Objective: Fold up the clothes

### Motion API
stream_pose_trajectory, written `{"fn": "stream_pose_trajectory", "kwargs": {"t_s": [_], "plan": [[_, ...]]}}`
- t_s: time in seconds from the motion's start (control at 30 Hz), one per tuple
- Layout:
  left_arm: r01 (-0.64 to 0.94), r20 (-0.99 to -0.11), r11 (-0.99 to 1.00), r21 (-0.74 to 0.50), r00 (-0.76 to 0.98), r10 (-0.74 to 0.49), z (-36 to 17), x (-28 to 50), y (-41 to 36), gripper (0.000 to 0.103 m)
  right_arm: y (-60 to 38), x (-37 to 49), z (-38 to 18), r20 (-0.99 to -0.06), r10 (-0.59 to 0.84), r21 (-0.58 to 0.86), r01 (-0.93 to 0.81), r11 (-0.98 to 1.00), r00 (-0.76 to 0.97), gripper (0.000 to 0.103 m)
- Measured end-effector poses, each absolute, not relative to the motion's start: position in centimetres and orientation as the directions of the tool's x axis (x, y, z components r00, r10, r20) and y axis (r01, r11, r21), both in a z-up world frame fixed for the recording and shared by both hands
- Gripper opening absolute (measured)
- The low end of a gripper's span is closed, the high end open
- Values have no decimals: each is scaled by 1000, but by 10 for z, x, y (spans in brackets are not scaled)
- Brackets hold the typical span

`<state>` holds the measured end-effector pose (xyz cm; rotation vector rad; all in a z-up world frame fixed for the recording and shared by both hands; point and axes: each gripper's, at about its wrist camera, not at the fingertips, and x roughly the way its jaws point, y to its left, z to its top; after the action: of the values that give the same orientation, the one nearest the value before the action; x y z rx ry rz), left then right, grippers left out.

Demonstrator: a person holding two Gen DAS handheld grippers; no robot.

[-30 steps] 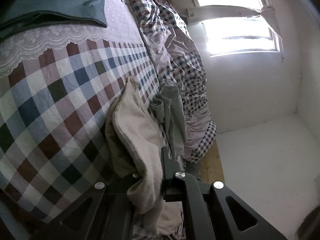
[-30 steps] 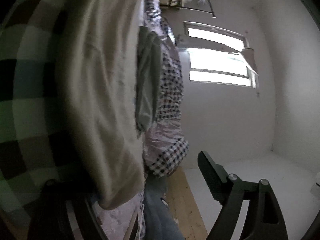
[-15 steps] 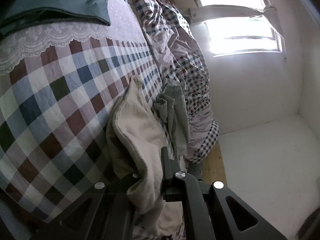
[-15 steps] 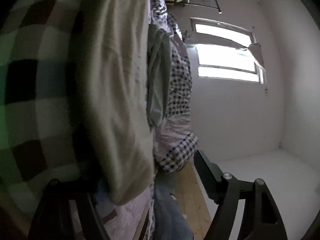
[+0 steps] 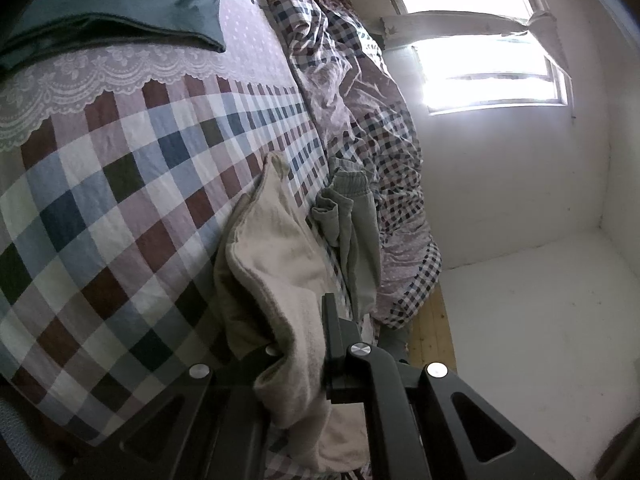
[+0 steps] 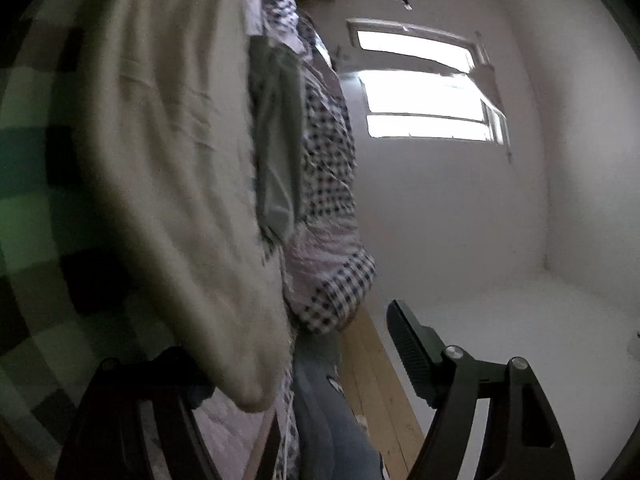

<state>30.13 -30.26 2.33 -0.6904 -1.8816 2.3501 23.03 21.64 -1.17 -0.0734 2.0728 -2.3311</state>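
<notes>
- Little change is seen against a second earlier: the left gripper [image 5: 298, 354] remains clamped on the cream garment [image 5: 276, 256], while in the right wrist view the cloth has slid further across the frame and the right gripper [image 6: 288, 354] is still spread wide, nothing held between its fingers.
- The cream garment is laid on the checked bedspread [image 5: 120, 208] at the near right edge of the bed, one end bunched between the left fingers and hanging below them.
- A grey-green garment [image 5: 356, 220] is seen just right of it, lying against a rumpled checked duvet [image 5: 372, 120] along the bed's far side.
- A dark teal pillow [image 5: 112, 0] is placed at the far left, above a lace border; a bright window [image 5: 480, 68] is set in the white wall to the right, with wooden floorboards [image 5: 432, 332] below.
- In the right wrist view, the cream garment [image 6: 172, 168] fills the left half, blurred, and covers the left finger of that gripper.
- A blue denim shape [image 6: 332, 420] at the bottom edge is cut off and cannot be identified with certainty.
</notes>
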Motion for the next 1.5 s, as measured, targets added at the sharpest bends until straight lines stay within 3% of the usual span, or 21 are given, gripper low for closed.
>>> {"fn": "stream_pose_trajectory", "kwargs": {"t_s": [0.23, 0.33, 0.47, 0.73, 0.87, 1.1, 1.2, 1.23, 1.27, 1.3, 1.5], "plan": [[234, -309, -254, -938, -899, 312, 23, 302, -301, 2, 221, 257, -49, -38, -123, -998, 32, 52, -992, 76], [236, -310, -254, -938, -898, 311, 23, 303, -301, 2, 215, 259, -49, -19, -158, -997, 8, 71, -987, 76], [241, -314, -253, -937, -897, 309, 23, 304, -301, 2, 205, 247, -32, 1, -142, -1000, -5, 25, -990, 76], [240, -310, -245, -939, -899, 310, 22, 305, -299, 2, 221, 253, -41, -59, -82, -998, 56, 39, -995, 76], [238, -306, -237, -942, -899, 314, 20, 305, -299, 2, 224, 251, -36, -95, -54, -995, 93, 32, -994, 54], [241, -309, -240, -941, -899, 311, 21, 304, -298, 2, 207, 258, -49, -64, -137, -986, 42, 161, -988, 53], [243, -311, -240, -940, -899, 308, 20, 305, -298, 2, 201, 245, -37, -108, -144, -985, 85, 152, -984, 52], [243, -311, -240, -940, -899, 308, 20, 305, -298, 2, 200, 242, -36, -132, -140, -982, 110, 156, -981, 45], [243, -311, -238, -940, -899, 309, 19, 305, -298, 2, 199, 239, -34, -156, -134, -978, 134, 160, -979, 25], [244, -311, -237, -941, -899, 310, 19, 304, -298, 2, 199, 236, -34, -176, -125, -974, 154, 168, -976, 14], [244, -312, -239, -940, -898, 311, 20, 304, -299, 2, 195, 228, -11, -264, -96, -961, 254, 105, -960, 6]]}}
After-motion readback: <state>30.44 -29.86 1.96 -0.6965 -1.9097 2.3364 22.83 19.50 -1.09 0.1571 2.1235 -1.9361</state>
